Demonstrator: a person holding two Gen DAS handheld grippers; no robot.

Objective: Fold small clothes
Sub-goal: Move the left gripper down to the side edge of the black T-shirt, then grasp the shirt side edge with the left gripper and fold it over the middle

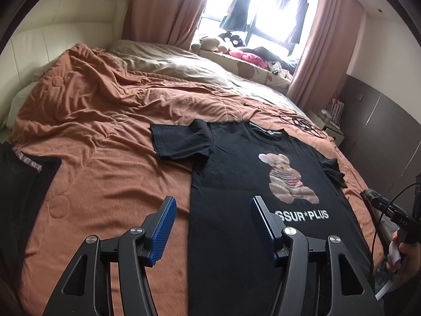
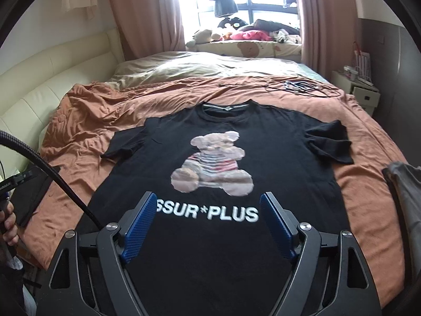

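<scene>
Black cotton T-shirt [image 2: 263,142] with a teddy-bear print and white lettering lies flat, face up, on the rumpled orange quilted bedspread [image 1: 100,121], collar toward the window, both short sleeves spread out.

My left gripper [image 1: 213,205] hangs above the shirt's left side edge near the hem: 1 blue ribbed pad sits over bare bedspread, the other over black cloth. Its jaws stand partly open with nothing between them. My right gripper [image 2: 208,202] hovers over the lower middle of the shirt, framing the white lettering, jaws wide and likewise empty. Neither touches the fabric that I can see.

As I judge it, the first fold is not yet begun. To do it well, I should bring each gripper to a matching point on 1 side, 1 near the shoulder seam and 1 near the hem, pinch only the shirt and not the bedspread beneath, then lift both together and carry the edge across evenly so the crease runs straight. The right sleeve [image 2: 329,142] is slightly crumpled and wants flattening.
</scene>
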